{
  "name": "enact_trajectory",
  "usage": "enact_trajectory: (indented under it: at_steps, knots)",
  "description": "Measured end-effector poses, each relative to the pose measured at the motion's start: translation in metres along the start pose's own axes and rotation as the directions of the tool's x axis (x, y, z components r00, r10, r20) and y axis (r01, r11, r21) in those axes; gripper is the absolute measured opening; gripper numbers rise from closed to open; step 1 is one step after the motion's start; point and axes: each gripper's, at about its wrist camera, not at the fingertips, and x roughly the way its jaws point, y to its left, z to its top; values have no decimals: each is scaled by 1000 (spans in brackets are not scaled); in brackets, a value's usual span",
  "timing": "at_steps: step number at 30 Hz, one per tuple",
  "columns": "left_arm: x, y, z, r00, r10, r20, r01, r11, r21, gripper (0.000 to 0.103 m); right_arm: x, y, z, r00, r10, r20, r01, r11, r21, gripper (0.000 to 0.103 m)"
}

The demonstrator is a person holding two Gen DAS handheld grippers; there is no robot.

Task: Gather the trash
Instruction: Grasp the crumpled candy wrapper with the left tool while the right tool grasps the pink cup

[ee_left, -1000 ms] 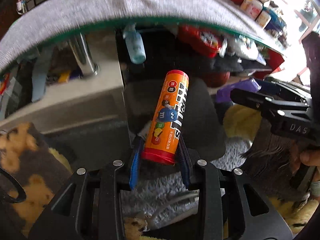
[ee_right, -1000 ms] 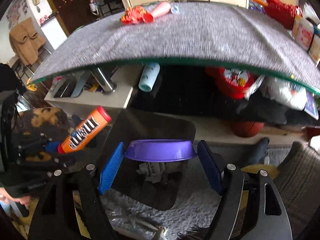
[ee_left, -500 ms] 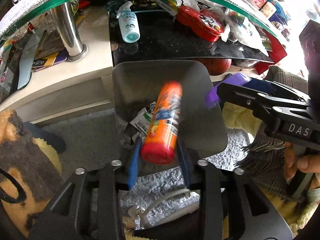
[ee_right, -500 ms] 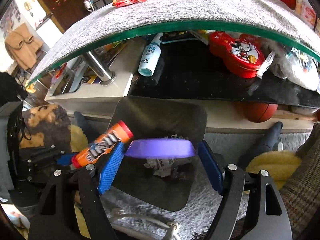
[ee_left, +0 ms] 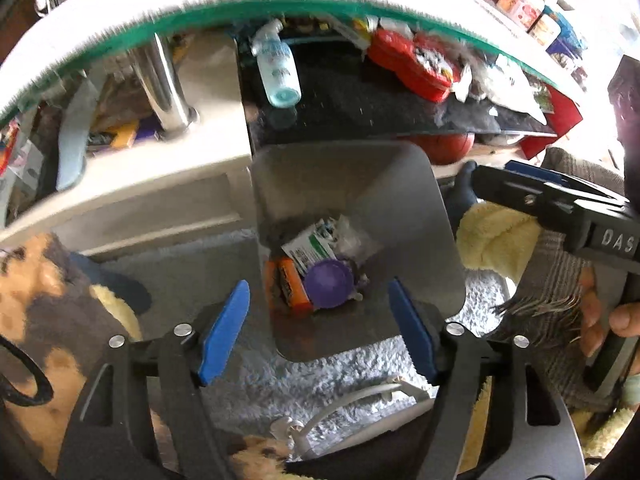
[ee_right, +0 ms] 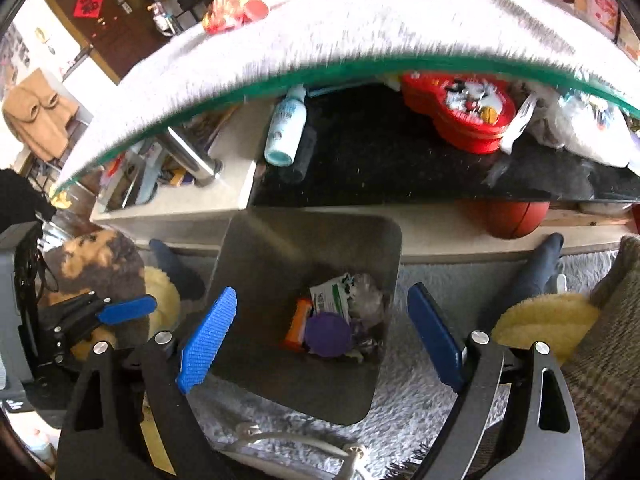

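Note:
A grey trash bin (ee_left: pixel 436 248) stands on the shaggy rug below both grippers; it also shows in the right wrist view (ee_right: pixel 260 300). Inside lie the orange M&M's tube (ee_left: pixel 290 284), the purple bowl (ee_left: pixel 329 283) and crumpled wrappers (ee_left: pixel 316 242). The tube (ee_right: pixel 298 322) and bowl (ee_right: pixel 328 334) also show in the right wrist view. My left gripper (ee_left: pixel 318 328) is open and empty above the bin's near rim. My right gripper (ee_right: pixel 320 344) is open and empty over the bin.
A glass-edged table with a grey cloth (ee_right: pixel 360 28) hangs over the bin. Its lower shelf holds a blue bottle (ee_left: pixel 278 72), a red tin (ee_right: pixel 460 112) and bags. A basketball (ee_right: pixel 514 218) lies behind. A white cable (ee_left: pixel 360 396) lies on the rug.
Both grippers opened. The M&M's tube dropped from the left gripper and the purple bowl from the right gripper into the bin.

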Motion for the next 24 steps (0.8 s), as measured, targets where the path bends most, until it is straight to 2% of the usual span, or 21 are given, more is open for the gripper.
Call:
enact_trajectory:
  at_steps: [7, 10, 16, 24]
  knots:
    - [-34, 15, 29, 995, 27, 93, -26, 1000, -15, 72, -46, -2, 44, 992, -14, 128, 17, 1000, -20, 88]
    - [-45, 22, 44, 992, 41, 122, -40, 999, -12, 73, -53, -4, 65, 987, -38, 154, 42, 999, -26, 88]
    - [-59, 33, 79, 980, 86, 178, -87, 996, -2, 73, -50, 0, 104, 979, -66, 193, 75, 996, -42, 88]
    - [-61, 42, 140, 969, 104, 224, -106, 994, 1, 73, -25, 19, 157, 979, -42, 200, 56, 996, -66, 88]
